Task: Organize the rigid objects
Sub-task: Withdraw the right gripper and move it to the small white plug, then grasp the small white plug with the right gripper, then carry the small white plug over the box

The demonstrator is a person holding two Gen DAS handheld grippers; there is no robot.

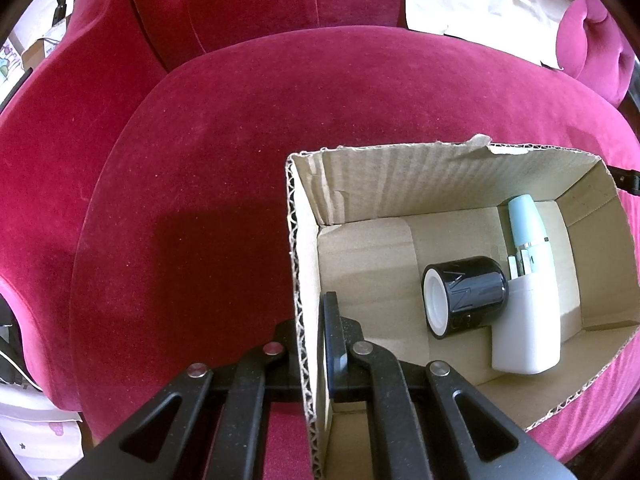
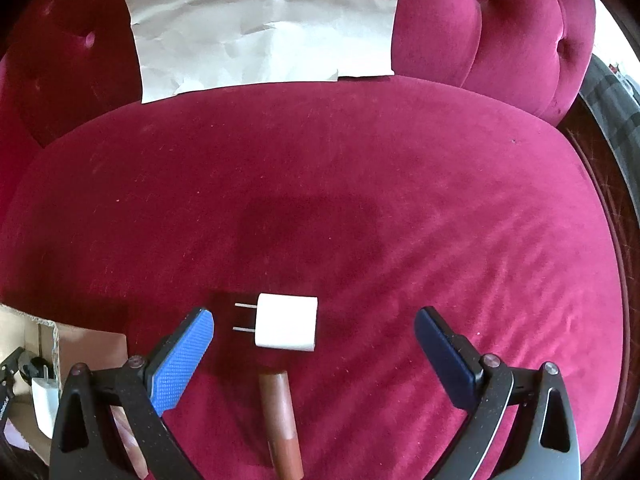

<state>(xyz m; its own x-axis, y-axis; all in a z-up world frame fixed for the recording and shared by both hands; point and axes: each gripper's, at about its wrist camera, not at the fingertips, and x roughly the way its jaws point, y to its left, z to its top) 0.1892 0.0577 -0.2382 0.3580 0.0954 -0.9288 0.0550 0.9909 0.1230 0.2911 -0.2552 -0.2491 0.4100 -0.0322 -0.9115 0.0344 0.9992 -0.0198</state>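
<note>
A cardboard box (image 1: 304,280) sits on a red velvet seat (image 1: 200,160). Inside lie a black cylinder (image 1: 464,296), a white charger block (image 1: 528,328) and a pale blue tube (image 1: 524,220). My left gripper (image 1: 310,344) is shut on the box's left wall, one finger inside and one outside. In the right wrist view a white plug adapter (image 2: 286,328) lies on the seat, prongs to the left, with a brown tube (image 2: 280,420) just below it. My right gripper (image 2: 314,332) is open, its fingers on either side of the adapter, not touching it.
Crumpled paper (image 2: 264,24) leans against the tufted backrest (image 2: 500,32). The box corner (image 2: 44,380) shows at the lower left of the right wrist view. The seat's edge drops off at the right (image 2: 600,200).
</note>
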